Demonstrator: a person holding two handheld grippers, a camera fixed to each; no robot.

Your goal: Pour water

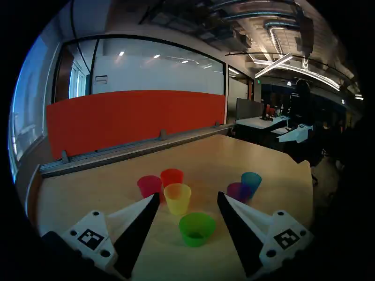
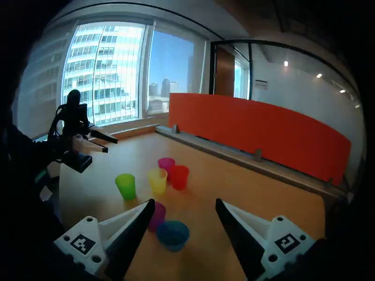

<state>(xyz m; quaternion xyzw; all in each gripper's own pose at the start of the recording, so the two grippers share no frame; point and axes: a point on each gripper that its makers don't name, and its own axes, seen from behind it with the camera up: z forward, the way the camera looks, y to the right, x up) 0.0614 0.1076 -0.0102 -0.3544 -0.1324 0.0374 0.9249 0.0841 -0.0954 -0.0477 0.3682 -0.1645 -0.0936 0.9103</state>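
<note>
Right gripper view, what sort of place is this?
Probably a high-rise office: a wooden desk with an orange divider panel, tall windows onto city towers, and, in the left gripper view, glass-walled rooms.

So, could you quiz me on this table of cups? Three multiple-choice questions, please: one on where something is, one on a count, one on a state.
1. In the left gripper view, which cup stands nearest the left gripper, in front of the gap between its fingers?
A) the blue one
B) the green cup
C) the pink one

2. How many cups stand on the table?
A) four
B) six
C) eight

3. What state is the right gripper in?
A) open, holding nothing
B) shut on a cup
C) shut on nothing

Answers:
1 B: the green cup sits lowest in that view, between the two fingers.
2 B: six can be counted, each a different colour.
3 A: its fingers stand wide apart and press on no cup.
</note>
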